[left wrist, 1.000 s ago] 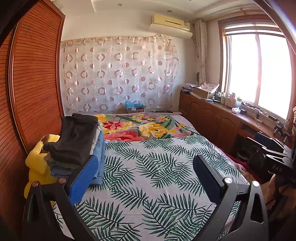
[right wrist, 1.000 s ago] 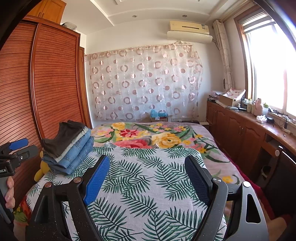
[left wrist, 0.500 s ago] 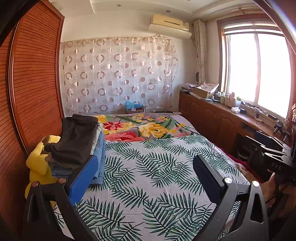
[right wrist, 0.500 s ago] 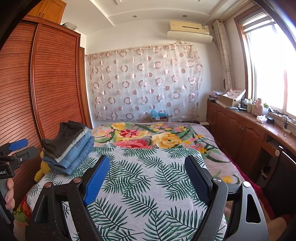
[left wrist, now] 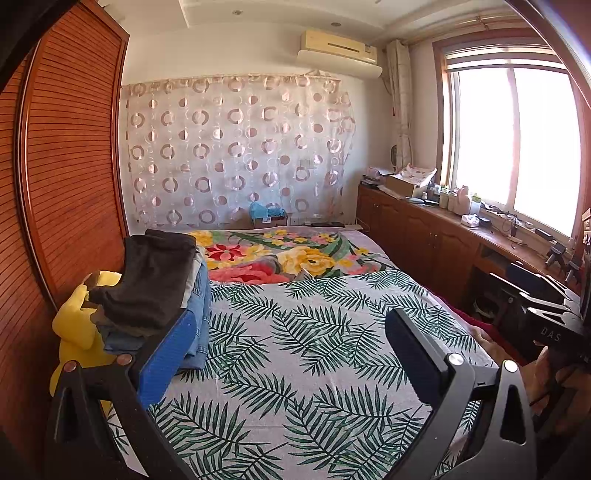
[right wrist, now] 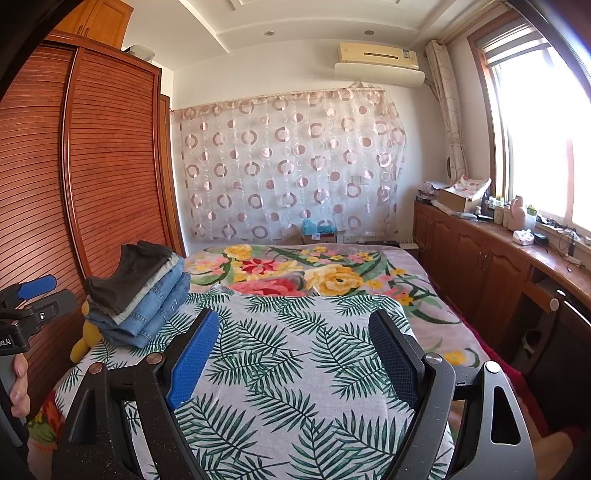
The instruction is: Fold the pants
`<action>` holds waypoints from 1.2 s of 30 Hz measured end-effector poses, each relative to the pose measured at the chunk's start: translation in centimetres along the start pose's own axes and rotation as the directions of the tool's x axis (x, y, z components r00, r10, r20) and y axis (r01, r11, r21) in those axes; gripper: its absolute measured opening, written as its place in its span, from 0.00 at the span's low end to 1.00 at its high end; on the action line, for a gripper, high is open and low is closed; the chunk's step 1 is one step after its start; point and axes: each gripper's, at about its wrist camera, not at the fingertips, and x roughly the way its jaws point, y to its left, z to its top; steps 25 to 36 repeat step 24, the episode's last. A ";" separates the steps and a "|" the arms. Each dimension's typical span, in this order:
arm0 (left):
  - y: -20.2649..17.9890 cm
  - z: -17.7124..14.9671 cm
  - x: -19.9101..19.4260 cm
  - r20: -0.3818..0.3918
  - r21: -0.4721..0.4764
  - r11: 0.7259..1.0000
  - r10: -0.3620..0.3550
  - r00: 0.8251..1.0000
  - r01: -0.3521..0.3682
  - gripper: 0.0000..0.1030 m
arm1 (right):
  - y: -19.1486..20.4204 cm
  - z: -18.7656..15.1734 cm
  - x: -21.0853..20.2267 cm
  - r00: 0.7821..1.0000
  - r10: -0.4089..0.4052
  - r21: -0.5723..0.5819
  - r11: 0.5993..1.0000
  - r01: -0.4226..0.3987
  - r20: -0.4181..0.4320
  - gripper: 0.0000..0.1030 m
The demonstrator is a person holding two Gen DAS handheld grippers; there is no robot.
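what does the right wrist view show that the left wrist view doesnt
Only the right wrist view shows the left gripper held at the far left, and the cabinet above the wardrobe. Only the left wrist view shows the right gripper at its right edge. Both share the stack of folded pants on the leaf-print bedspread, the yellow plush toy and the circle-patterned curtain.

Home bedroom: bed (left wrist: 295,369), wardrobe (right wrist: 110,166)

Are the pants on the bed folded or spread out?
Folded. The pants lie as flat layers in one stack at the bed's left edge, dark pair on top.
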 end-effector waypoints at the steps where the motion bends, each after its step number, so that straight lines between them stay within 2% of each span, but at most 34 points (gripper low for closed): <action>1: 0.0 -0.1 0.0 0.001 0.001 1.000 0.001 1.000 -0.001 0.99 | 0.0 0.0 0.0 1.000 0.000 0.000 1.000 0.000 0.000 0.82; 36: -0.2 -0.2 0.0 0.001 0.001 1.000 0.002 1.000 -0.002 0.99 | 0.2 -0.1 -0.1 1.000 -0.005 0.000 1.000 0.005 0.005 0.82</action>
